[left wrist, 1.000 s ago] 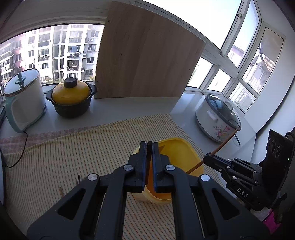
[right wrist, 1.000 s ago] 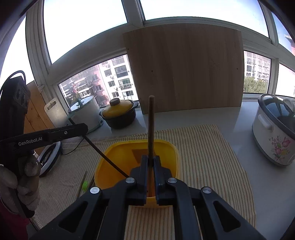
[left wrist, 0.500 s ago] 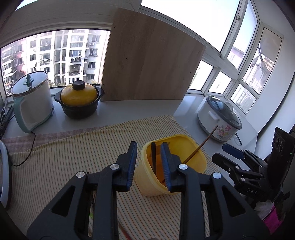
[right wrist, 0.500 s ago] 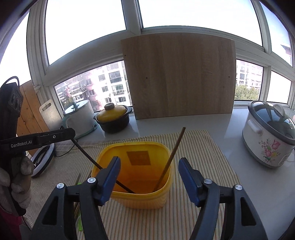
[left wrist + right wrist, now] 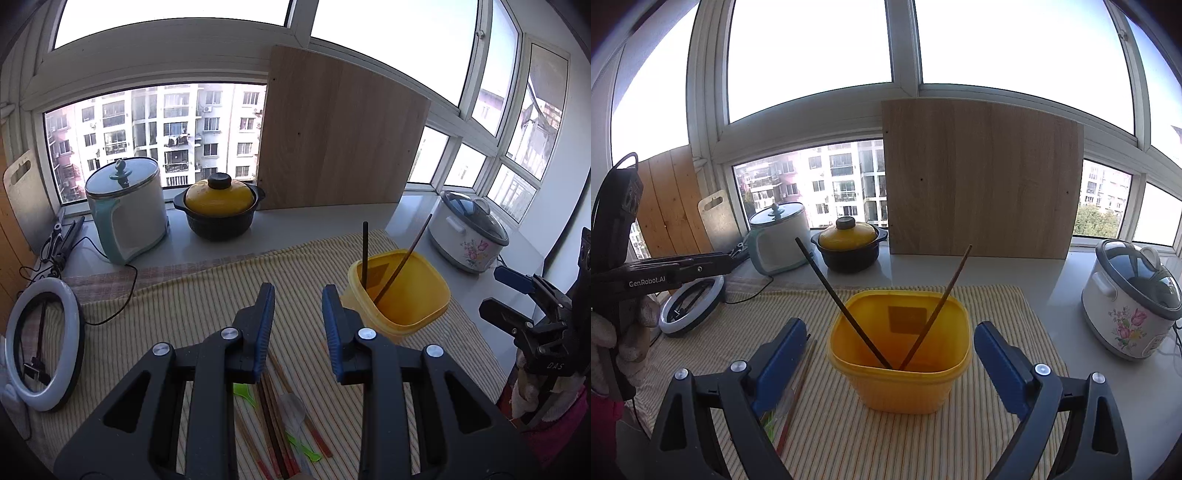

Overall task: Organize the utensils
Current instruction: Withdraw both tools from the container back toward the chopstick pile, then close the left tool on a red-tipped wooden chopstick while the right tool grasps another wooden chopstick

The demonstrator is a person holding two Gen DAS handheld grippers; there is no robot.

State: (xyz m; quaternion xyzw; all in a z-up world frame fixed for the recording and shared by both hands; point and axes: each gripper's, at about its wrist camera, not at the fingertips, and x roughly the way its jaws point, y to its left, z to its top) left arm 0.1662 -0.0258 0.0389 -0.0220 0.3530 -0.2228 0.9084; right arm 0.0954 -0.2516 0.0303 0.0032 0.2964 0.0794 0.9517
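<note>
Striped cloth (image 5: 997, 306) on the sill counter bears a yellow tub (image 5: 899, 384) with two chopsticks (image 5: 932, 314) leant inside, released there for storage, while both grippers, left (image 5: 298, 328) part open, right (image 5: 888, 356) just opened wide, are empty above loose utensils (image 5: 288, 417).

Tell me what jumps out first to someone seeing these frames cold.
The yellow container at the middle of the striped cloth, with a dark chopstick and a brown chopstick leaning crossed inside it. Then the right gripper, jaws just opened wide on either side of the container, pressing on nothing. Behind, a big wooden board leans against the bright window.
</note>
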